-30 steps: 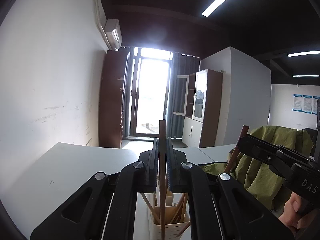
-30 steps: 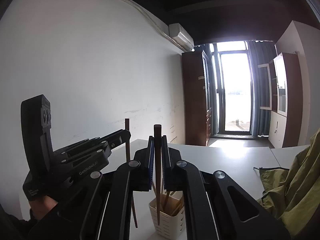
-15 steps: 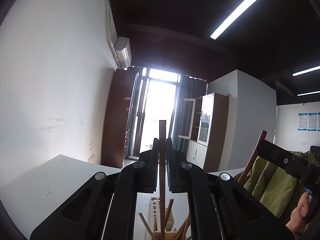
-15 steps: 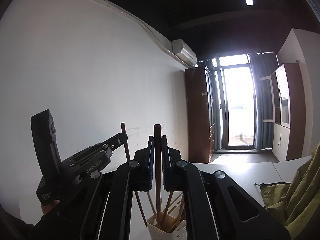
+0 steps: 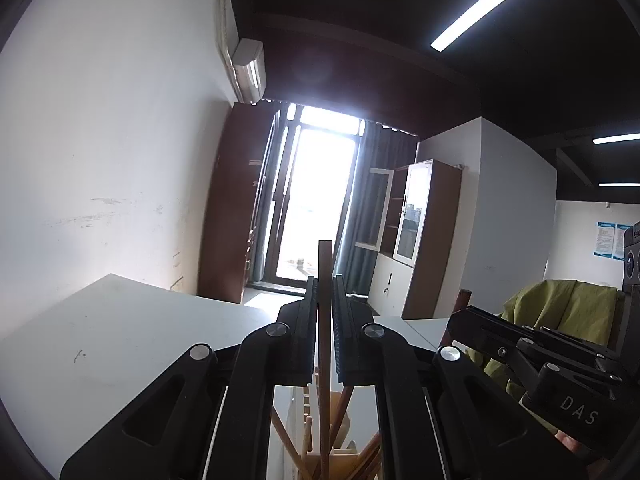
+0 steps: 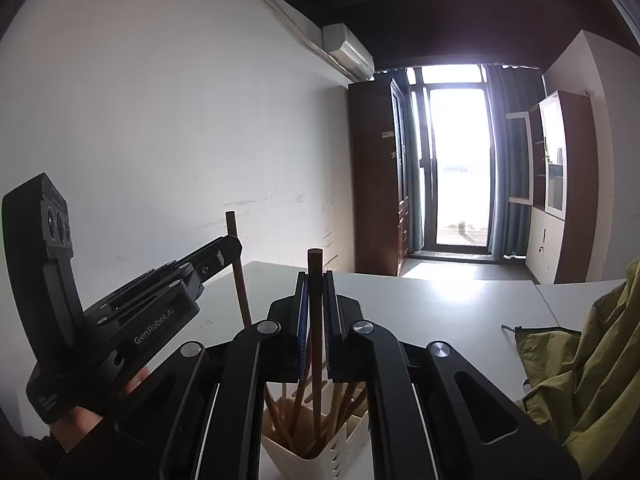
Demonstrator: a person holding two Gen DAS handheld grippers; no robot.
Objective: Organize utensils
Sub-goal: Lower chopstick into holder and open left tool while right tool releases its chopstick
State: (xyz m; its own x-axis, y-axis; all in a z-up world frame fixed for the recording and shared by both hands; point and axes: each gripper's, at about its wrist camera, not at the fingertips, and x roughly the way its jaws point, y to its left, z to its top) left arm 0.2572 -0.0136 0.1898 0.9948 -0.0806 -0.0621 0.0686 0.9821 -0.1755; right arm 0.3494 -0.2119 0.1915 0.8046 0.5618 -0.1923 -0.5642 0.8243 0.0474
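My left gripper [image 5: 325, 280] is shut on a brown chopstick [image 5: 325, 264] held upright over the white utensil holder [image 5: 344, 456], its lower end among the other chopsticks there. My right gripper [image 6: 315, 276] is shut on a darker chopstick [image 6: 315, 264], also upright with its lower end inside the holder [image 6: 316, 456]. The left gripper [image 6: 230, 246] with its chopstick [image 6: 236, 264] shows at the left of the right wrist view. The right gripper [image 5: 456, 320] shows at the right of the left wrist view.
The holder stands on a white table [image 6: 440, 312] against a white wall. An olive-green cloth [image 6: 592, 368] lies to the right. Cabinets and a bright glass door stand at the far end of the room.
Both grippers tilted up half a second ago, then came back down. Each chopstick still stands with its lower end in the holder.
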